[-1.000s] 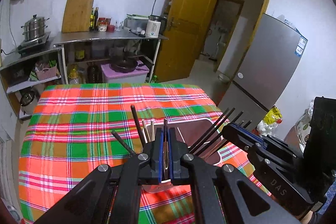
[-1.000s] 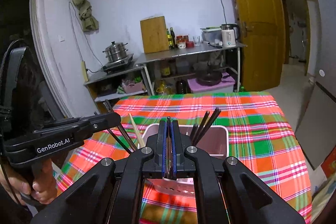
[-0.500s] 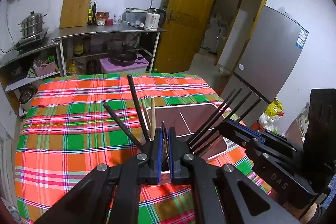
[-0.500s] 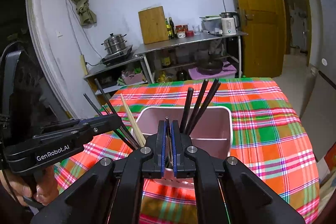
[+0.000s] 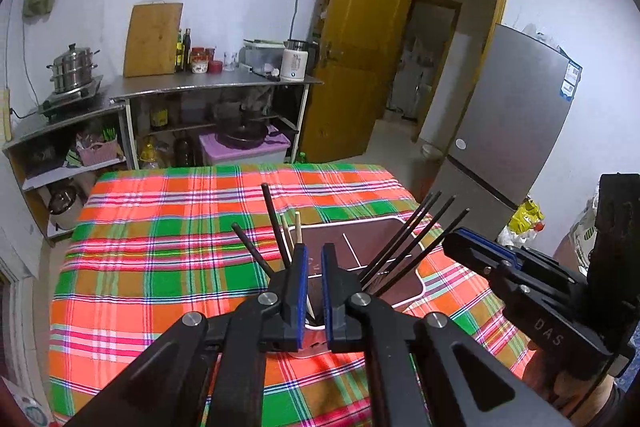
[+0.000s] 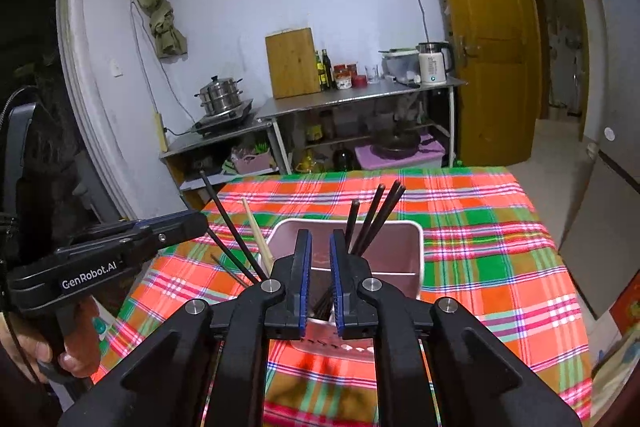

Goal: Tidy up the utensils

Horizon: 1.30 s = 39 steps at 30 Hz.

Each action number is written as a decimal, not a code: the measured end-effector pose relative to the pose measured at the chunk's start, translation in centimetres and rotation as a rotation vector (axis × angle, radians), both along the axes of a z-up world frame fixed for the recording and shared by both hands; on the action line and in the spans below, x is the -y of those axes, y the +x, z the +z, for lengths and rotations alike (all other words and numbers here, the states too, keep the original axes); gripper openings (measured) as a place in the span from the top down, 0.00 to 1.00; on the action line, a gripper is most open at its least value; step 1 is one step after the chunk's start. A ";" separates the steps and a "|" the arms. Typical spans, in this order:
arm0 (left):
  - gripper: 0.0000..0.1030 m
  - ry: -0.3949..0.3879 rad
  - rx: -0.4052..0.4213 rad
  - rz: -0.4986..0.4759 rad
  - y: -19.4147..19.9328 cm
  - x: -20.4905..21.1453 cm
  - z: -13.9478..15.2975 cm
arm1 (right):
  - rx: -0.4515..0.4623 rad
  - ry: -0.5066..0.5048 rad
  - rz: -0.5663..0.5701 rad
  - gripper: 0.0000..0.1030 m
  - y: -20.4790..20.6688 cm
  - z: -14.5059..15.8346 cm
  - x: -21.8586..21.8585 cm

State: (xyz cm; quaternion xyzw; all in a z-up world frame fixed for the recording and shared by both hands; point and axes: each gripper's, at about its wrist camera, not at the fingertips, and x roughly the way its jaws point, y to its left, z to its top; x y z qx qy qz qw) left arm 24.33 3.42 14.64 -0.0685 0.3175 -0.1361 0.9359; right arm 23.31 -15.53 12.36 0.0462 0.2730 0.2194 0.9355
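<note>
Both jaws stand a little apart now and grip nothing. Our left gripper (image 5: 314,259) hovers over the left end of the holder (image 5: 400,301), where dark chopsticks (image 5: 272,227) and pale wooden chopsticks (image 5: 297,233) lean. Our right gripper (image 6: 320,247) hovers over the right end, near another dark bundle (image 6: 376,219). The holder stands on the checked tablecloth (image 5: 160,247). We judge the placing step finished; next we should draw both grippers up carefully, without touching the leaning sticks.

Pink holder (image 6: 412,251) (divided inside) holds leaning black chopsticks (image 6: 376,219) and, seemingly, two pale ones (image 5: 291,233).
</note>
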 end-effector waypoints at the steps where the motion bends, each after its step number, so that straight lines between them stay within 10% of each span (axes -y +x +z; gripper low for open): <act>1: 0.95 0.000 0.006 0.000 -0.2 -0.3 0.3 | 0.004 0.000 -0.001 0.91 -0.2 0.2 0.1; 14: 0.94 0.009 0.065 0.000 -6.4 -0.1 1.2 | 0.050 -0.003 0.009 0.90 -5.4 1.1 0.9; 39: 0.85 0.021 0.096 0.068 -15.2 1.4 -6.2 | 0.004 -0.053 0.000 0.74 -12.8 -5.4 1.5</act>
